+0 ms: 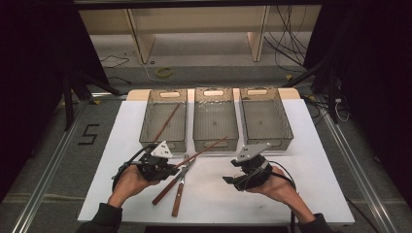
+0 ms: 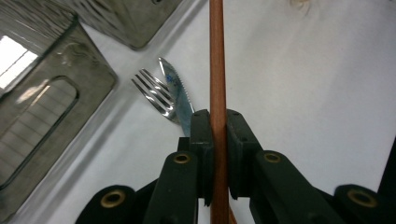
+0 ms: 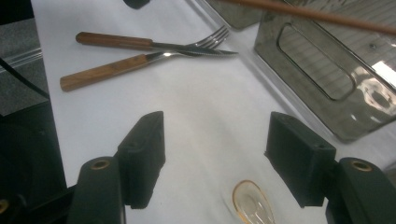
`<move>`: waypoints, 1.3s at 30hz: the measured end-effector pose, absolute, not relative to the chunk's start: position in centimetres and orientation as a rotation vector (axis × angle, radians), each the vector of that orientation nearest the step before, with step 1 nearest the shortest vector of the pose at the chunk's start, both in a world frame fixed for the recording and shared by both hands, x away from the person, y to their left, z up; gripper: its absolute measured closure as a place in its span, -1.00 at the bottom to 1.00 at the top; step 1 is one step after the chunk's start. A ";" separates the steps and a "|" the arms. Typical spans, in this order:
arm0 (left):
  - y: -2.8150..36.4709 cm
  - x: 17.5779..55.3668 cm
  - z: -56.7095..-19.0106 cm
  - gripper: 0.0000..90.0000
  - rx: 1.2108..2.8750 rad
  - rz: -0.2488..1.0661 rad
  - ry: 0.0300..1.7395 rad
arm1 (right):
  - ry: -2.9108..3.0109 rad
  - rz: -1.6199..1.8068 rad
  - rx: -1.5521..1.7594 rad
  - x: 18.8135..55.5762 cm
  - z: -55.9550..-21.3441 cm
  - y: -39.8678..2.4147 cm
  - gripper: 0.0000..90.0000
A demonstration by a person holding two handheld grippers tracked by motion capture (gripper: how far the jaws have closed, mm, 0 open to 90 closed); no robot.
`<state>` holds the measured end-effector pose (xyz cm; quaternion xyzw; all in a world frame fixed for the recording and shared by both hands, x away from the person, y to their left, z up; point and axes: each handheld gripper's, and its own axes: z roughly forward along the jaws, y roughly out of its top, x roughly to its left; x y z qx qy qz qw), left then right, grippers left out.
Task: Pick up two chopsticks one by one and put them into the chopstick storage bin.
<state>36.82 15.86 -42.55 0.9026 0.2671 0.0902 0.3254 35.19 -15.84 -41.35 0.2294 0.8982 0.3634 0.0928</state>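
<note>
Two tongs low in the high view: left tongs [image 1: 180,165] clamped on a chopstick [image 1: 206,149], right tongs [image 1: 228,179] spread wide, holding nothing. Between them on the white tabletop [image 1: 311,165], a wooden-handled fork [image 1: 167,187] and knife [image 1: 180,191], crossed. Beyond, three clear bins in a row; left bin [image 1: 145,126] holding a second chopstick [image 1: 167,121], leaning.

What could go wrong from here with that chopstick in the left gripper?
1. The left gripper pinches the chopstick near one end, so the long free end could swing or slip.
2. That free end reaches over the middle bin's front rim and could catch on it.
3. The fork and knife lie crossed just beside the left gripper; lowering it might knock them.
</note>
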 end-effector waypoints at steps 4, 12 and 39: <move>16.2 37.2 -42.2 0.84 2.338 0.246 0.733 | 2.665 1.070 0.701 35.2 -41.8 -16.3 -0.20; 16.8 38.1 -41.6 0.84 2.286 0.276 0.789 | 2.653 1.068 0.732 35.0 -42.5 -17.0 -0.20; 19.2 44.6 -39.5 0.84 2.105 0.365 1.013 | 2.662 1.058 0.760 34.4 -43.3 -17.8 -0.25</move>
